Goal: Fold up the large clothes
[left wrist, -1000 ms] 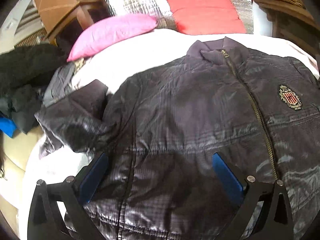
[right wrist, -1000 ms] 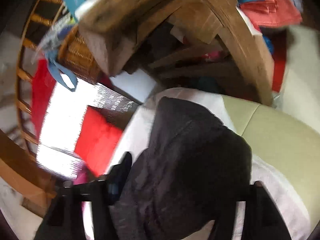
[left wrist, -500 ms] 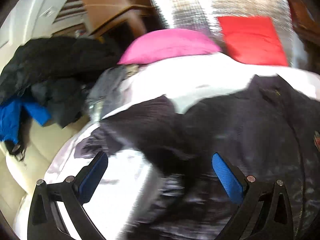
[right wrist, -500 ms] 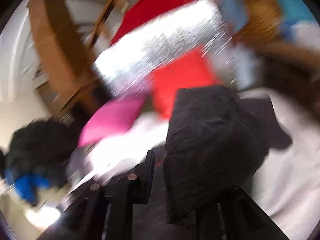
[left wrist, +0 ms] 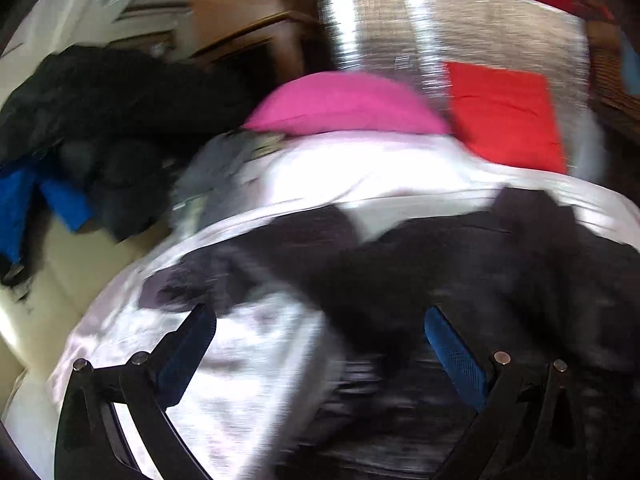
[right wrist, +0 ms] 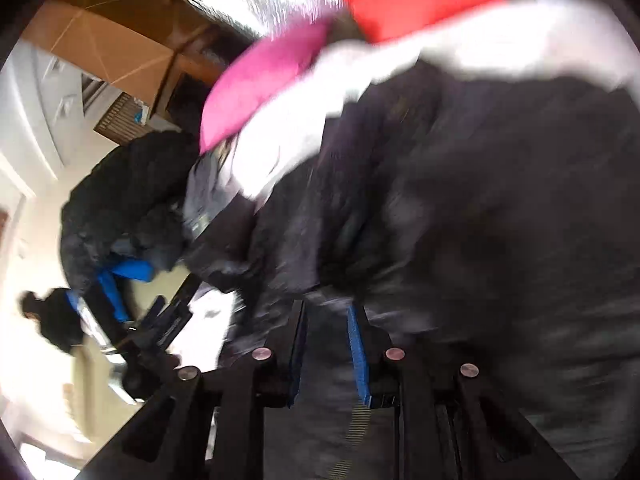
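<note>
A dark quilted jacket is seen spread on a white sheet covering a bed. In the left wrist view the jacket fills the right and lower middle of the frame, and one sleeve is stretched out to the left across the sheet. The picture is blurred, so seams and zip cannot be made out.

The left gripper is held above the sheet and the jacket's edge. Its fingers are wide apart, blue pads facing each other; nothing is gripped between them. The left pad lies over the white sheet, the right pad over dark fabric.

In the right wrist view the right gripper is seen with its fingers drawn close together, only a narrow gap left, and dark jacket fabric is pinched in that gap. A large bunched fold of the jacket rises in front of the gripper and fills the right half of the view. The jaws were closing within the last second.

Behind the jacket, at the head of the bed, a pink pillow and a red cushion are noted, the cushion leaning on a silvery panel. To the left, off the sheet, a heap of black clothing with a blue item is recorded. A cardboard box is visible at the upper left of the right wrist view.
</note>
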### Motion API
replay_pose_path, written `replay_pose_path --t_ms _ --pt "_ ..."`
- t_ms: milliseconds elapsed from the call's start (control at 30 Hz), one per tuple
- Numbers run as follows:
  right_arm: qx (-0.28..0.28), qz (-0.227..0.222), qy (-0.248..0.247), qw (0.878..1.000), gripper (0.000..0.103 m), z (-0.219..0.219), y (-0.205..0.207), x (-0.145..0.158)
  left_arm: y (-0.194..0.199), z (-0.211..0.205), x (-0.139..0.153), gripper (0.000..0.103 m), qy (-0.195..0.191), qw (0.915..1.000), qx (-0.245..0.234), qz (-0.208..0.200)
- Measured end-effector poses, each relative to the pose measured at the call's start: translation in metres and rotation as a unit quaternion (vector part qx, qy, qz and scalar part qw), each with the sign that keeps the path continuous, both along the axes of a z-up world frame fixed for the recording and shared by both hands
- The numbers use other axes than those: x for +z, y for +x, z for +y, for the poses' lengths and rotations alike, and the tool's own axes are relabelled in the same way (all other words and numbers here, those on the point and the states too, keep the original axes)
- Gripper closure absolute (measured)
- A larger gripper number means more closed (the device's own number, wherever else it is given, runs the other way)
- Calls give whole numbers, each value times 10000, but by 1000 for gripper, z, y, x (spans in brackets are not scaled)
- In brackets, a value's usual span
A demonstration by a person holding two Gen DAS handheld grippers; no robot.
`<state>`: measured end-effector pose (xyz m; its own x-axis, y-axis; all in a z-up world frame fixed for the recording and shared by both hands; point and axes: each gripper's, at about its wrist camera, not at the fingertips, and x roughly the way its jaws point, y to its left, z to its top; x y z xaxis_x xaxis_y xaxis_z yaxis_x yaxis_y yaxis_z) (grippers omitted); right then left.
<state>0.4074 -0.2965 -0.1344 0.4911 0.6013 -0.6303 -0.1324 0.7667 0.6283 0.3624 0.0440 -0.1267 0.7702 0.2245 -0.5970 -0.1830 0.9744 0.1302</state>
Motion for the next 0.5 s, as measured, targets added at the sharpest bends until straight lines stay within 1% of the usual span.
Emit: replay_pose_path --t_ms 33,100,133,167,200,233,267,300,367,400,433,467,500 --pt "-133 -143 -138 9997 79 -16 -7 3 0 -9 0 0 -63 9998 -200 -15" --pt "-324 -343 -248 9986 75 -38 -18 15 0 -30 -1 0 -180 9976 -666 -5" --pt "-373 -383 -181 9984 59 -49 -22 14 0 -41 -2 0 -188 9963 -835 7" --pt "-428 -348 -82 9984 22 -58 -24 9 1 -52 -3 0 -179 9952 -959 12" --pt "-569 -263 0 9980 10 -63 -25 0 2 -62 -5 0 -162 9941 -1076 28" --pt "-868 -237 255 9956 8 -69 -28 -13 5 -67 -7 0 -128 9934 -1141 47" --pt "-1026 -224 447 9935 8 -73 -25 -17 6 -73 -9 0 -60 9930 -1176 62" --pt "-1147 -91 439 9924 8 -71 -25 -34 7 -79 -11 0 43 9930 -1181 71" --pt "-1102 121 -142 9937 11 -58 -21 -50 13 -87 -17 0 299 9934 -1100 85" --pt "-1018 -31 -432 9939 14 -51 -24 -49 16 -88 -21 0 388 9937 -1047 104" --pt "-990 -290 -793 9915 15 -44 -29 -41 20 -87 -25 0 469 9941 -968 143" --pt "-1014 -692 -1168 9855 15 -42 -36 -25 25 -84 -27 0 507 9946 -880 194" --pt "-1055 -934 -1288 9816 15 -44 -41 -13 27 -79 -28 0 486 9951 -834 230"
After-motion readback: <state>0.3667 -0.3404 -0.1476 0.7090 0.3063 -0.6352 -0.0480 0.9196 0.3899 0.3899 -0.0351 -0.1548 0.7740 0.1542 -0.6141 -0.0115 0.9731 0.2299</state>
